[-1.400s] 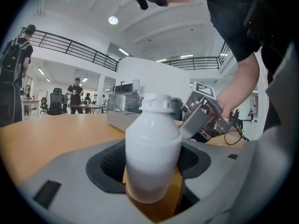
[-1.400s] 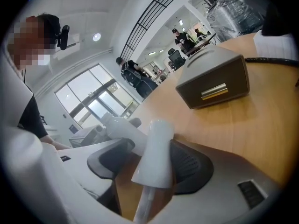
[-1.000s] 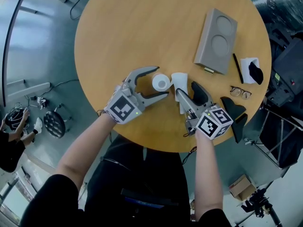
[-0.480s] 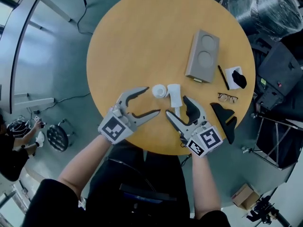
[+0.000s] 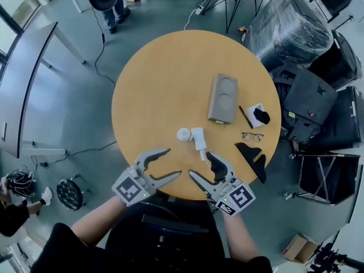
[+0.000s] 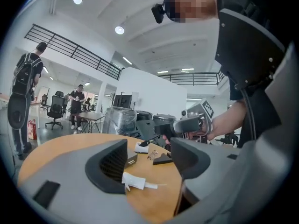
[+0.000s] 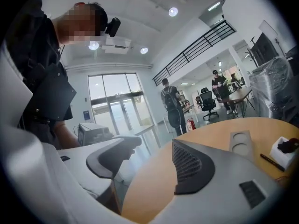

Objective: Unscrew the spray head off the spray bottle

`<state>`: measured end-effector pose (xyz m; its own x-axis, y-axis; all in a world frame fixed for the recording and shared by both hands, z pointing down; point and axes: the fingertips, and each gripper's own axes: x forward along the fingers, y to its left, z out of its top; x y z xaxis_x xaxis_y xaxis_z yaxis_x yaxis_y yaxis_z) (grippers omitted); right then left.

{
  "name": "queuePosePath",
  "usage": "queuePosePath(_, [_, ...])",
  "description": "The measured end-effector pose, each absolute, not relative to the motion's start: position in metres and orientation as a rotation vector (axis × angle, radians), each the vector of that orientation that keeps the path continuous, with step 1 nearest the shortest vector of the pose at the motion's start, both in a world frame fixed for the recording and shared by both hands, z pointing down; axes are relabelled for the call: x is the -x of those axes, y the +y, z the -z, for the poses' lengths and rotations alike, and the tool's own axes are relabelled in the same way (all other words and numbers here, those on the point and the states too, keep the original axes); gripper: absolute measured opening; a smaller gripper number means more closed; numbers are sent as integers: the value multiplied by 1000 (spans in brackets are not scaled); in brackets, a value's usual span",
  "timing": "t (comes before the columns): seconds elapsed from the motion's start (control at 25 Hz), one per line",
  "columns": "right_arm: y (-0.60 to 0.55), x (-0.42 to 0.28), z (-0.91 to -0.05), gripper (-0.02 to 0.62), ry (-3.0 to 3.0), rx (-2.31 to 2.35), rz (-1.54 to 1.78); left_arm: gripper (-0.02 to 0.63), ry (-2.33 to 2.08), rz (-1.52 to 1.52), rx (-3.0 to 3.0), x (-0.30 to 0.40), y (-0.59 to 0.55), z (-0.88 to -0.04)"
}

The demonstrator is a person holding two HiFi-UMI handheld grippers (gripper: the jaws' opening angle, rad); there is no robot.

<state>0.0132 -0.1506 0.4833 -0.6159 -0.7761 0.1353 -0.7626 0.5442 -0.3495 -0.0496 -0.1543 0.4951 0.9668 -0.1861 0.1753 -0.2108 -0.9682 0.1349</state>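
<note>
A small white spray bottle (image 5: 183,134) stands on the round wooden table (image 5: 165,78), seen from above. The white spray head (image 5: 199,139) lies off it just to its right, and shows with its thin tube (image 6: 135,182) beyond my left jaws. My left gripper (image 5: 172,162) is at the table's near edge, short of the bottle. Its jaws are closing with nothing between them. My right gripper (image 5: 200,165) hangs beside it near the same edge, jaws also closing on nothing. The left gripper view catches the right gripper (image 6: 187,123) in a hand.
A grey tray with two round hollows (image 5: 222,98) lies past the bottle. To the right are a pen (image 5: 245,117), a white box with a black item (image 5: 260,115), glasses (image 5: 252,136) and a black wedge (image 5: 253,155). Chairs and a wrapped bundle (image 5: 290,30) surround the table.
Both grippers have drawn back from the bottle and spray head to the table's near edge. The head view has pulled away, so the table looks smaller.
</note>
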Motion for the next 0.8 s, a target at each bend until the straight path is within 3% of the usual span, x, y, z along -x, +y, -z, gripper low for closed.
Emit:
queuePosePath(0.32, [-116, 17, -421, 328, 2771, 1348, 502, 262, -322, -233, -2980, 82, -126, -425])
queuePosePath(0.56, [-114, 16, -386, 235, 2764, 1304, 359, 122, -300, -163, -2973, 77, -121, -396])
queuePosePath(0.8, [-102, 5, -354, 111, 2800, 1206, 256, 36, -285, -72, -2929, 51, -104, -360])
